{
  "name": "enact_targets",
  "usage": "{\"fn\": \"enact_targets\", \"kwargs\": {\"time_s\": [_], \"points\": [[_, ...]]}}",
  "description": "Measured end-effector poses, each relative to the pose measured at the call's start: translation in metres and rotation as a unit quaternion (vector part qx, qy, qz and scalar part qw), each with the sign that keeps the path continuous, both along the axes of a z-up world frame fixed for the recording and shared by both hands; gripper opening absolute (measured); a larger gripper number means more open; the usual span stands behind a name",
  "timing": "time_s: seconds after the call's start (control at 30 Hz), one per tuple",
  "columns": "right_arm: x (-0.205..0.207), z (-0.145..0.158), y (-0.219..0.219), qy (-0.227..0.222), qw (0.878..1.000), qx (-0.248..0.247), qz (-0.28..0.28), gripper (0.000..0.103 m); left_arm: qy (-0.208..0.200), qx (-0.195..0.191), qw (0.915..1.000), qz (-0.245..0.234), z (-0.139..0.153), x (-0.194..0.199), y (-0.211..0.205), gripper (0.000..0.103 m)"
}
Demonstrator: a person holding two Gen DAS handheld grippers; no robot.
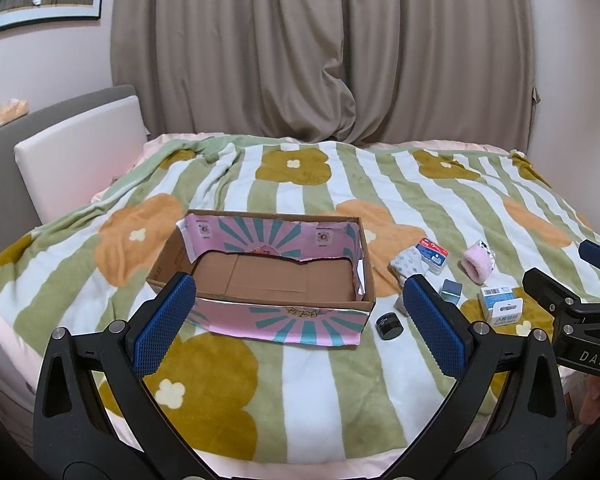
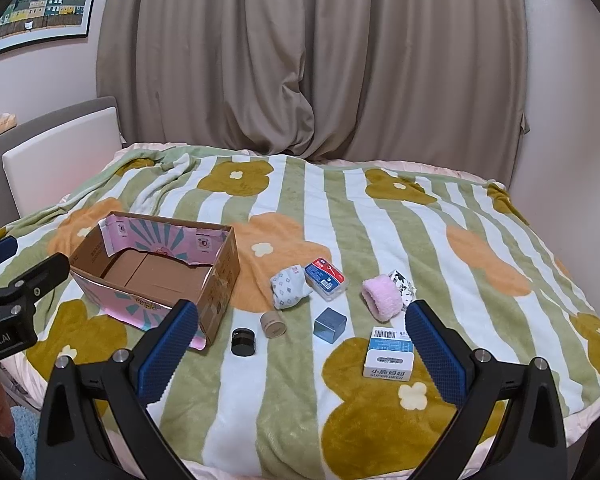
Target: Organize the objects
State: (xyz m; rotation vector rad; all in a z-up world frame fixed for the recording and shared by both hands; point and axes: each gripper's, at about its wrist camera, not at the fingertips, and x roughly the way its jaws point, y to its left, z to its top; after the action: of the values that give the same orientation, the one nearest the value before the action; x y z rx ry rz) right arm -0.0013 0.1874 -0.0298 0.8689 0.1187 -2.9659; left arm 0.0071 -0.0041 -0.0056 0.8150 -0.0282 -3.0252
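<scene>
An open cardboard box (image 1: 268,272) (image 2: 156,272) with pink printed flaps sits empty on the bed. To its right lie a black jar (image 2: 243,341) (image 1: 389,325), a tan tube (image 2: 272,323), a blue-grey cube (image 2: 330,325) (image 1: 451,290), a white and blue carton (image 2: 389,354) (image 1: 500,305), a patterned sock (image 2: 289,286) (image 1: 408,263), a red and blue packet (image 2: 325,278) (image 1: 433,254) and a pink fuzzy band (image 2: 382,296) (image 1: 477,265). My left gripper (image 1: 296,320) hovers open before the box. My right gripper (image 2: 300,356) hovers open before the small items.
A striped flower blanket (image 2: 420,240) covers the bed. Brown curtains (image 2: 320,60) hang behind it. A padded headboard (image 1: 80,152) stands at the left. A black and white packet (image 2: 402,282) lies behind the pink band. A hand (image 1: 592,400) shows under the other gripper.
</scene>
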Motion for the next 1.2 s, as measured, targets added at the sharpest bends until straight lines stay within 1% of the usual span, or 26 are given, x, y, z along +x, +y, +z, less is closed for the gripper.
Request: {"fn": "enact_targets", "kwargs": {"time_s": [0.63,0.9,1.2], "points": [[-0.001,0.000,0.001,0.000,1.000,0.001,0.000,0.103,-0.003,0.001,1.0000,0.000,-0.001,0.000,0.000,0.103],[0.003,-0.003,0.001,-0.004,1.000,-0.005,0.000,0.103,-0.014,0.002,0.9999,-0.007,-0.001,-0.006,0.008,0.103],[-0.008,-0.009,0.034,-0.016,1.000,-0.011,-0.021,0.103,-0.025,-0.001,0.9993,-0.027,-0.007,-0.023,0.030,0.103]]}}
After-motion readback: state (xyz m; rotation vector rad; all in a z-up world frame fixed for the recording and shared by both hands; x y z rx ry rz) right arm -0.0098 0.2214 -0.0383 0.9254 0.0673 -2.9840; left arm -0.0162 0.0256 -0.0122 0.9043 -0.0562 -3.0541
